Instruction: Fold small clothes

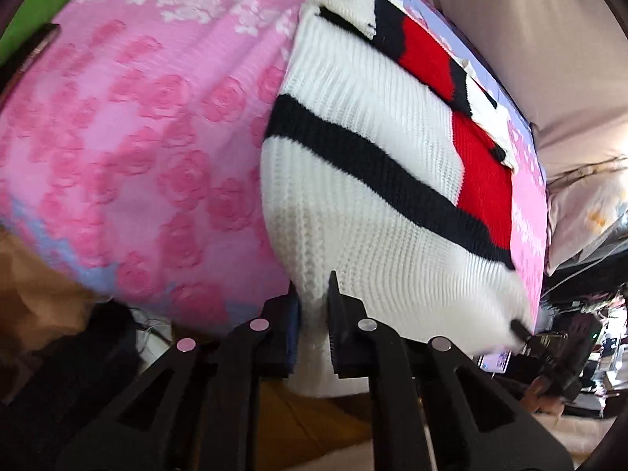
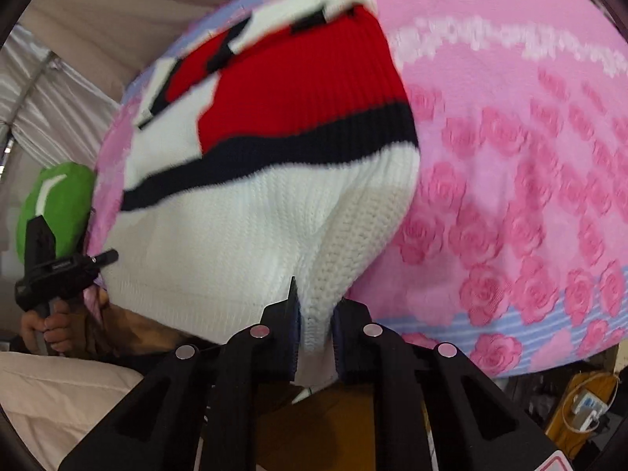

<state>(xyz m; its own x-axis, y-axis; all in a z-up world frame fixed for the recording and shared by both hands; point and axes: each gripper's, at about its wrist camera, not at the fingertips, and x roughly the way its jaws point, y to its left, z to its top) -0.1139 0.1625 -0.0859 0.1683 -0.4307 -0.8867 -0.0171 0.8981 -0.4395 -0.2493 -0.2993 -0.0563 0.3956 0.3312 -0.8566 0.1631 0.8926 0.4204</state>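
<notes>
A small white knit sweater (image 1: 365, 180) with a navy stripe and red panels lies on a pink rose-patterned blanket (image 1: 129, 137). My left gripper (image 1: 314, 298) is shut on the sweater's white bottom hem at one corner. My right gripper (image 2: 314, 302) is shut on the hem at the other corner of the same sweater (image 2: 243, 227). The hem is lifted off the blanket between both grippers. The right gripper also shows in the left wrist view (image 1: 522, 329), and the left gripper in the right wrist view (image 2: 106, 257). The sleeves lie at the far end.
The blanket (image 2: 530, 196) covers a bed. A green cushion (image 2: 51, 200) lies at the bed's edge. Beige curtains (image 1: 530, 39) hang behind. A white pillow (image 2: 59, 396) is near me. A yellow box with a charger (image 2: 581, 408) sits on the floor.
</notes>
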